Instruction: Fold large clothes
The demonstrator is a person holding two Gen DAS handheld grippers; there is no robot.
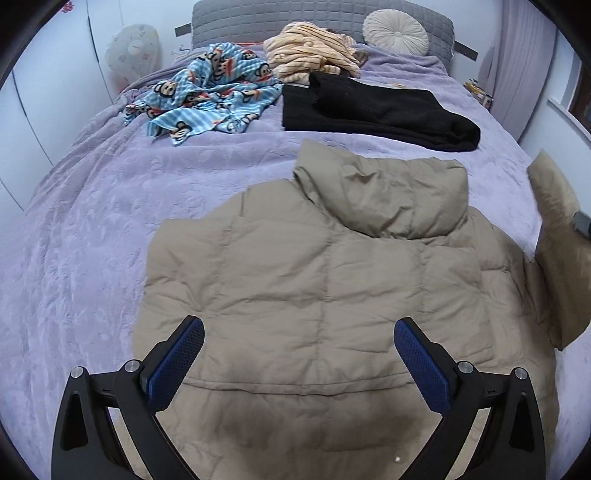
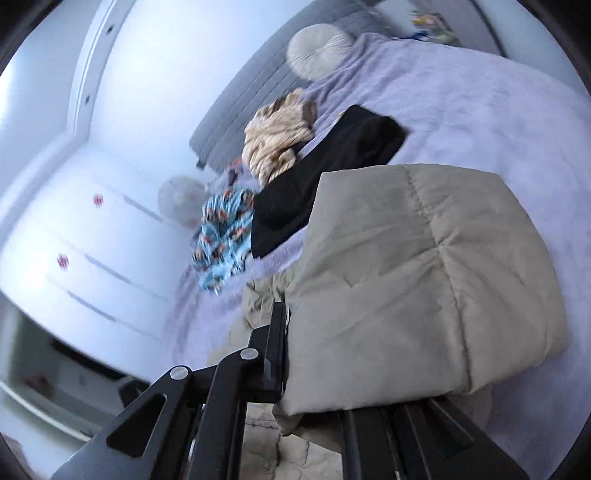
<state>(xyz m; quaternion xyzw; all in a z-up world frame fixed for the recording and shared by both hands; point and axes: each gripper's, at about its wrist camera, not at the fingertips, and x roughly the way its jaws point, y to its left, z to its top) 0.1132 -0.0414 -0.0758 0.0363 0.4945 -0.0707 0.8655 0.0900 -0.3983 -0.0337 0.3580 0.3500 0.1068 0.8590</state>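
1. Here, a tan padded jacket (image 1: pixel 314 280) lies back-up on the lilac bedspread (image 1: pixel 92 229), its hood toward the headboard (image 1: pixel 236 22); a black garment (image 1: pixel 373 107) lies beyond it.
2. The left gripper (image 1: pixel 299 360) hangs above the jacket's lower back, fingers spread wide, nothing between them.
3. The right gripper (image 2: pixel 317 384) is clamped on the jacket's sleeve (image 2: pixel 417 280), raised off the bed.

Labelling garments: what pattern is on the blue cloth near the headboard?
Light blue stripes with cartoon monkey faces on the blue cloth; clearest in the left wrist view.
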